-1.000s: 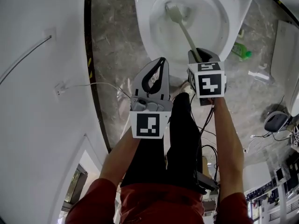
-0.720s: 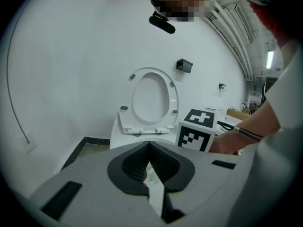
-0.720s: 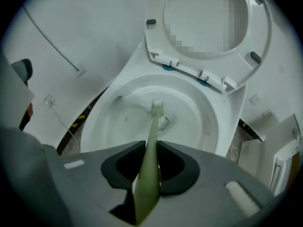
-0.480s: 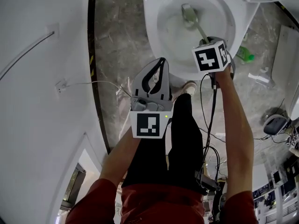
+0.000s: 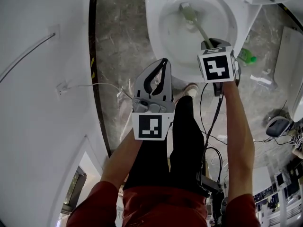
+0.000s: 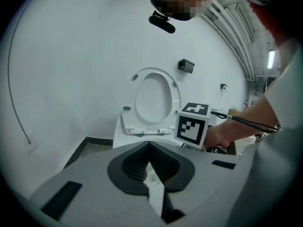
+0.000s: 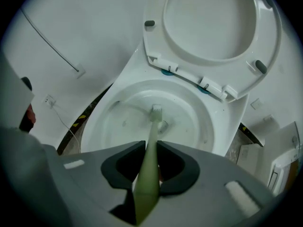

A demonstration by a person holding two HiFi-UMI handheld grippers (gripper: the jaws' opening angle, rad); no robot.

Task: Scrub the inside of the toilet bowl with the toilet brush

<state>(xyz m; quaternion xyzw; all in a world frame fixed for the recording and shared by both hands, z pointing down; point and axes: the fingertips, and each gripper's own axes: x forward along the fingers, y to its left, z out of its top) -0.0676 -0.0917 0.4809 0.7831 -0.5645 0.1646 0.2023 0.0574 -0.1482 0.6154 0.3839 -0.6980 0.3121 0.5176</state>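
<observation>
Clamping the toilet brush (image 5: pixel 195 23) inside the toilet bowl (image 5: pixel 156 14), the right claw (image 5: pixel 211 43) hovers near a green bottle (image 5: pixel 246 56) while the left claw (image 5: pixel 164 62) hangs closed, empty.

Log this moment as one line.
right gripper: shut on toilet brush | toilet brush: head down in toilet bowl | left gripper: shut, empty

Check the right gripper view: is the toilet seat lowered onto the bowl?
No, the toilet seat stands raised behind the open bowl, and the brush reaches down into it.
</observation>
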